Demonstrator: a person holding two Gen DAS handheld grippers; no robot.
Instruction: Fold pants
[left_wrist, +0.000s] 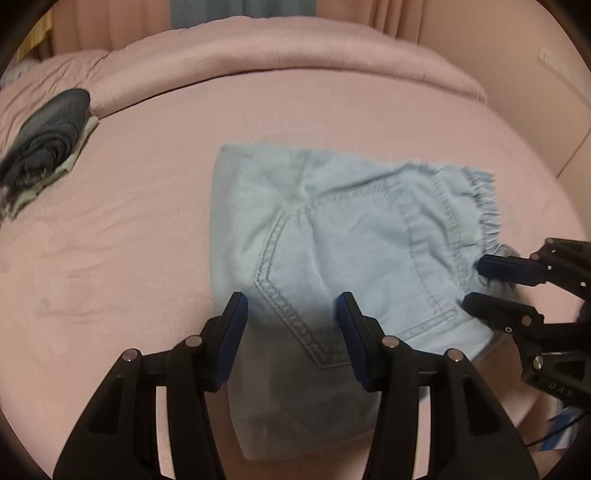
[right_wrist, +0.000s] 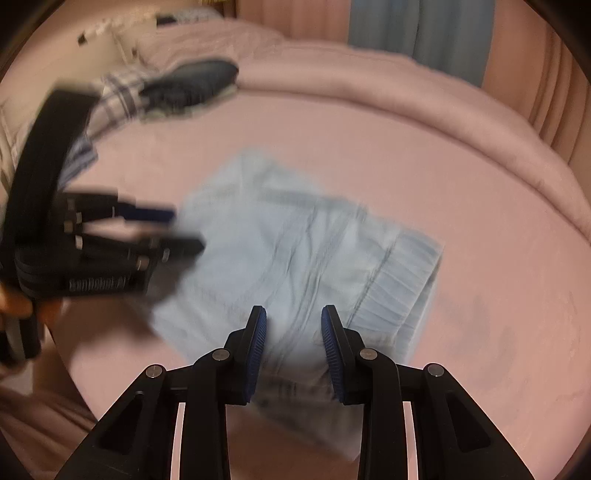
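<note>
We see folded pants (left_wrist: 332, 236) flat on bed (left_wrist: 129, 229). Left gripper (left_wrist: 291, 306) jaws parted, gripping nothing. Right gripper (right_wrist: 293, 321) jaws parted, empty above cloth.

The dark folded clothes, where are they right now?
In the left wrist view the dark folded clothes lie far left on the pink bed, apart from the light blue pants.

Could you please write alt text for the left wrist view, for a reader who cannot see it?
Folded light-blue denim shorts lie on a pink bed. The left gripper hangs open over their near edge; the right gripper reaches in by the frayed hem. Dark folded clothes sit far left.
</note>
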